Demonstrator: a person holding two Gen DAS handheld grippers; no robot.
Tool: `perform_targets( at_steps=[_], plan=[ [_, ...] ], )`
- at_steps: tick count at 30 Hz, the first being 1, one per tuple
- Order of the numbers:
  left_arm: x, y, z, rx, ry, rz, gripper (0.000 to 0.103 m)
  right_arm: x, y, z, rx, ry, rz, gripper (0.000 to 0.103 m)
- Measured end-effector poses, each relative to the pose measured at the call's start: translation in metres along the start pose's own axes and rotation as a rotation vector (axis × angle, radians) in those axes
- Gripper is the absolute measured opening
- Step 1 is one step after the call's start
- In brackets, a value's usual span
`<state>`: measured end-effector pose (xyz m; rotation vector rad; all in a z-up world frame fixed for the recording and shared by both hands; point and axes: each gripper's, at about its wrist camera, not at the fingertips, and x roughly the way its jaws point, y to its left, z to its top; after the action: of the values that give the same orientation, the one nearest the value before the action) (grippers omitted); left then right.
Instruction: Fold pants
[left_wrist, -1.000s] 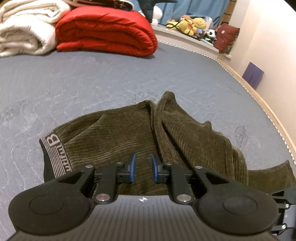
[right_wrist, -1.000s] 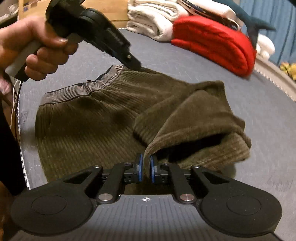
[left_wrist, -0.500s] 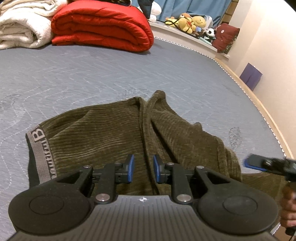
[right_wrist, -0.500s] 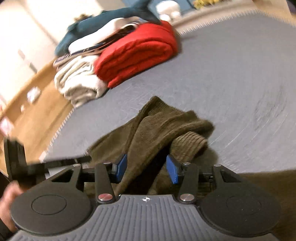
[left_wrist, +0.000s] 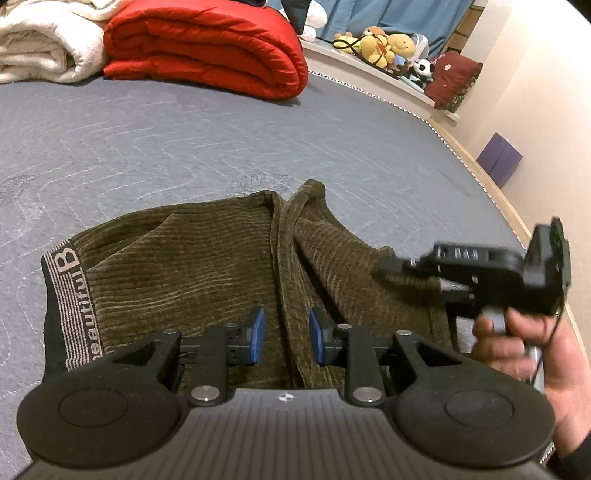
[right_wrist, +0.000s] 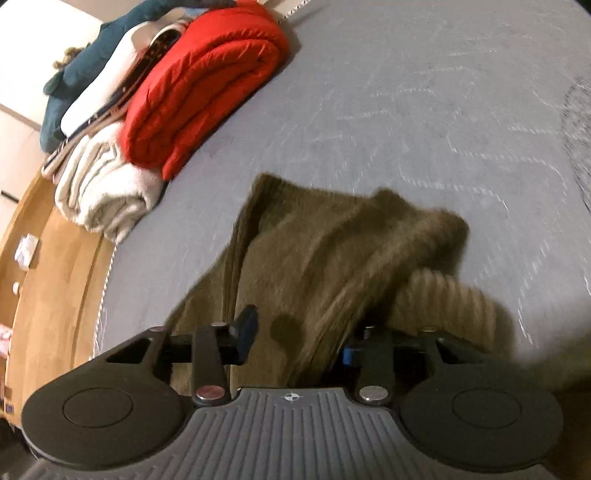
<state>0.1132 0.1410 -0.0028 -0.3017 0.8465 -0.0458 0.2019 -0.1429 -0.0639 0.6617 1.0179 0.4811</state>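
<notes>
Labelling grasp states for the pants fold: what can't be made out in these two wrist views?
- Right gripper, right wrist view: motion blur, and the pants cover the right-hand pad, so contact is unclear.
- Right gripper, left wrist view: smeared fingertips; opening unreadable.
- Pants near edge, left wrist view: hidden behind the left gripper.
- Waistband lettering: only partly readable.
- Pants leg ends: visible in neither view.

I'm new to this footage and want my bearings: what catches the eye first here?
The olive corduroy pants lie rumpled on the grey mattress, their lettered waistband at the left. Behind them a folded red quilt sits beside a rolled white blanket. The left gripper hovers open over the pants, and a hand brings in the right gripper.
</notes>
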Motion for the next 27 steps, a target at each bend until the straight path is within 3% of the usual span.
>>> perform_targets(
  at_steps=[10,12,19,27],
  plan=[
    [0.008,0.004,0.011,-0.038,0.005,-0.002,0.029,0.003,0.015,0.042,-0.020,-0.064,0.094,0.030],
    [0.010,0.005,0.012,-0.037,0.007,0.002,0.029,-0.002,0.027,0.044,-0.085,-0.066,0.114,0.024],
    [0.014,0.016,0.017,-0.065,0.012,0.024,0.029,-0.022,0.081,0.037,-0.405,-0.051,0.197,0.020],
    [0.013,0.013,0.020,-0.084,0.001,0.030,0.029,-0.049,0.078,0.049,-0.365,-0.157,0.181,0.010]
  ],
)
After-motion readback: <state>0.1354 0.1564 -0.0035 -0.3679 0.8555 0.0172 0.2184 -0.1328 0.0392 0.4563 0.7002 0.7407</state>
